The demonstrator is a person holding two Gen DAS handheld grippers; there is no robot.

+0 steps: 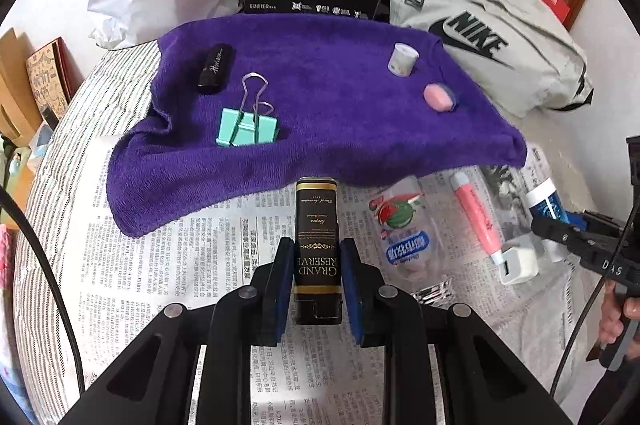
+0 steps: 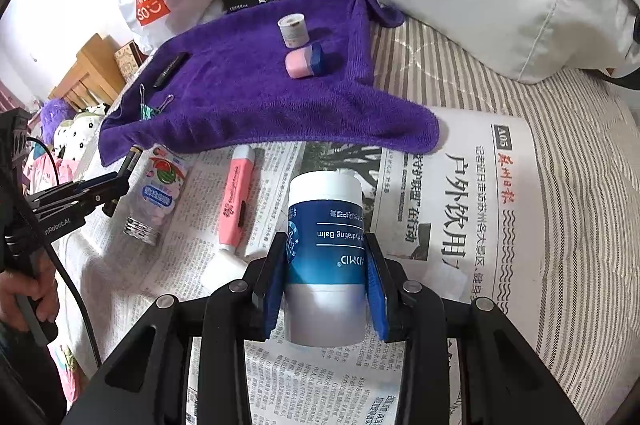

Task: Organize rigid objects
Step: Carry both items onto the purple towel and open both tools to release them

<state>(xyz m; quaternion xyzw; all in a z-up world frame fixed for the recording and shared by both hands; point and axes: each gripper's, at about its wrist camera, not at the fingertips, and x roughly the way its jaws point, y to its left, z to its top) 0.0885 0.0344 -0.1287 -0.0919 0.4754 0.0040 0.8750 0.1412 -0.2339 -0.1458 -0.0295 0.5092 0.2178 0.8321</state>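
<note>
Pinched between the blue pads of the left gripper point(image 1: 316, 281) is a slim black box point(image 1: 317, 245) with gold lettering, held lengthwise so that its far end points toward the purple towel point(image 1: 320, 129). The jaws are pressed against its long sides, a grip that probably keeps the narrow box from twisting. The right gripper point(image 2: 326, 277) is clamped on a blue-and-white balm jar point(image 2: 325, 249), the pads seated at mid-height on its round wall, where a cylinder is least likely to slip out.

Both items are held over the newspaper point(image 2: 440, 225) spread on the striped bed point(image 2: 520, 73), just short of the towel's near edge. Already laid on the towel, well apart from one another, are a black tube point(image 1: 215, 69), a mint binder clip point(image 1: 246, 127), a small white cylinder point(image 1: 402, 59) and a pink eraser point(image 1: 438, 97), which suggests the towel serves as the collecting area.

Still lying on the newspaper are a clear plastic bottle point(image 1: 404, 229), a pink highlighter point(image 1: 476, 217) and a white charger point(image 1: 516, 263). The task is judged partly done, with open towel space between the clip and the eraser available for the two held items.
</note>
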